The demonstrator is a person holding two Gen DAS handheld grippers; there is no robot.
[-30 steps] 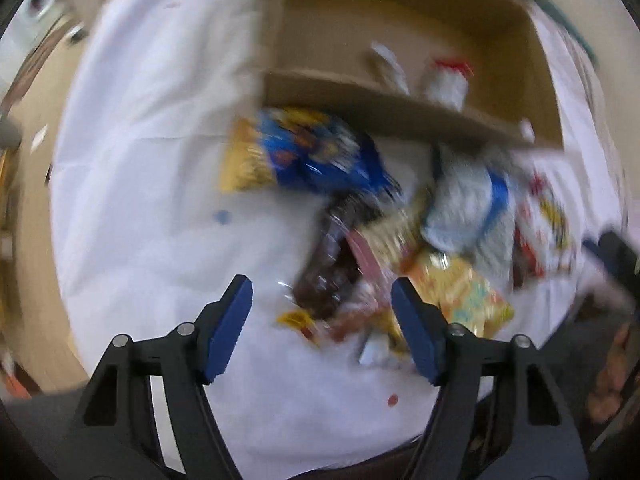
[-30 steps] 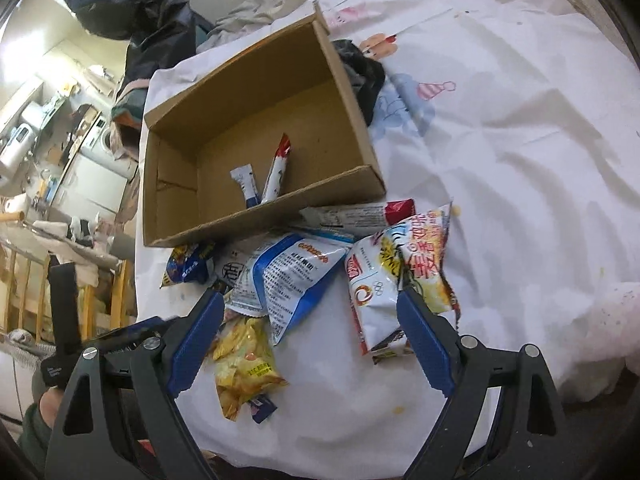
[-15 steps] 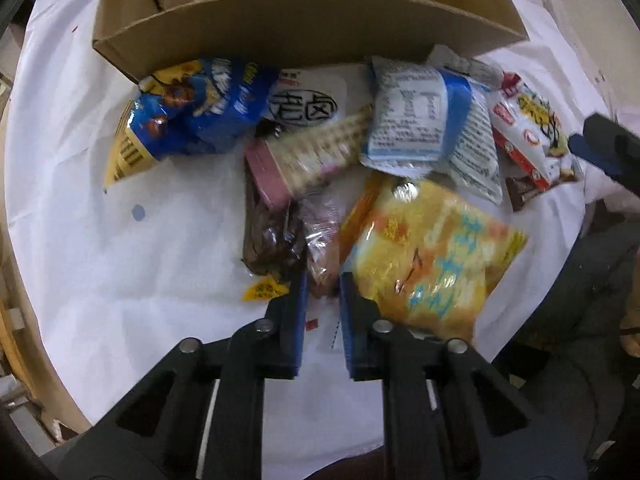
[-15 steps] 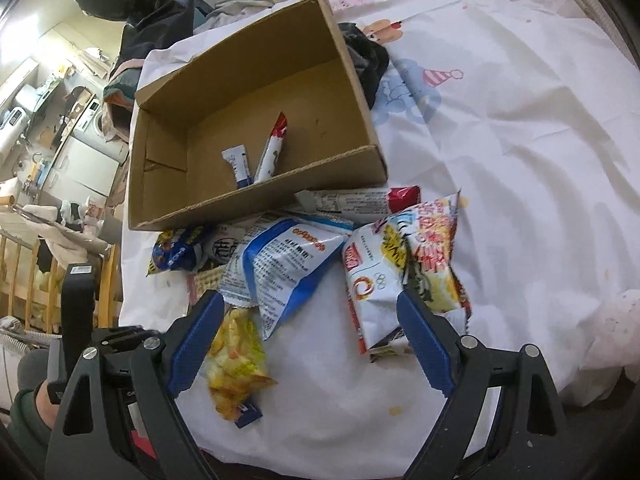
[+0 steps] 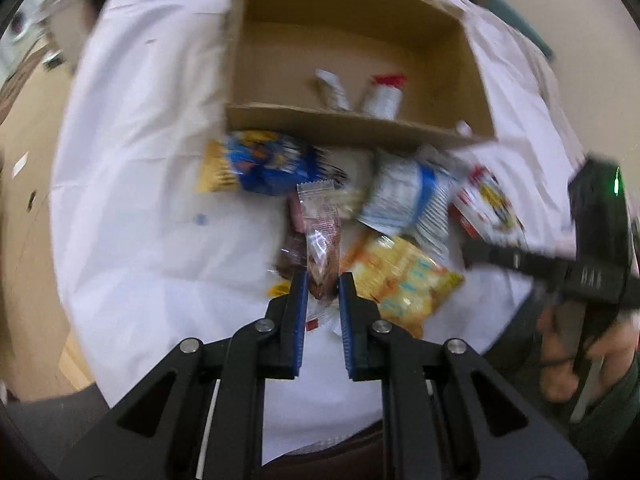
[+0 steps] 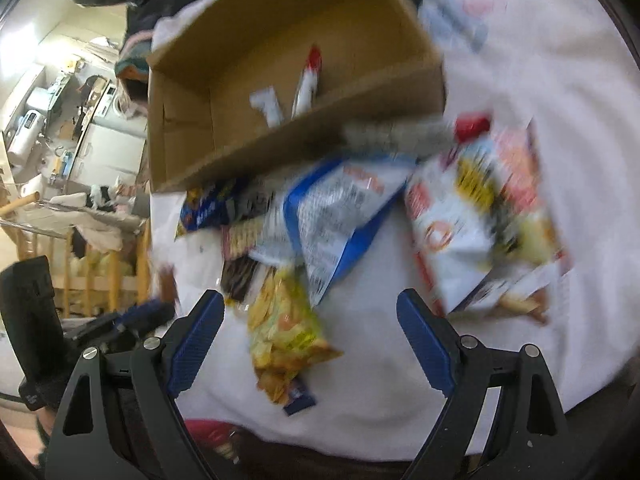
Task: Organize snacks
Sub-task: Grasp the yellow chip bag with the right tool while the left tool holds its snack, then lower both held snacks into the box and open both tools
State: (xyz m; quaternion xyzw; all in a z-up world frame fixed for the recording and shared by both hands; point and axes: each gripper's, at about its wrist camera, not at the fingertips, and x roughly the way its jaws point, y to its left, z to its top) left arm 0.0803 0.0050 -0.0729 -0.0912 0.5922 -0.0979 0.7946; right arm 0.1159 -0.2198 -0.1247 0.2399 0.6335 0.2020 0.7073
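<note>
My left gripper (image 5: 323, 280) is clamped on a clear-wrapped snack packet (image 5: 320, 236), its top end standing up above the pile. My right gripper (image 6: 310, 306) hangs with jaws spread wide and nothing between them, over a yellow chip bag (image 6: 286, 324). At the far side of the white cloth (image 5: 152, 208) sits the cardboard box (image 5: 352, 126), open-topped; inside I see just two items, a small white sachet (image 5: 332, 90) and a red-capped white tube packet (image 5: 384, 94). The remaining snacks lie heaped against the box's near wall.
</note>
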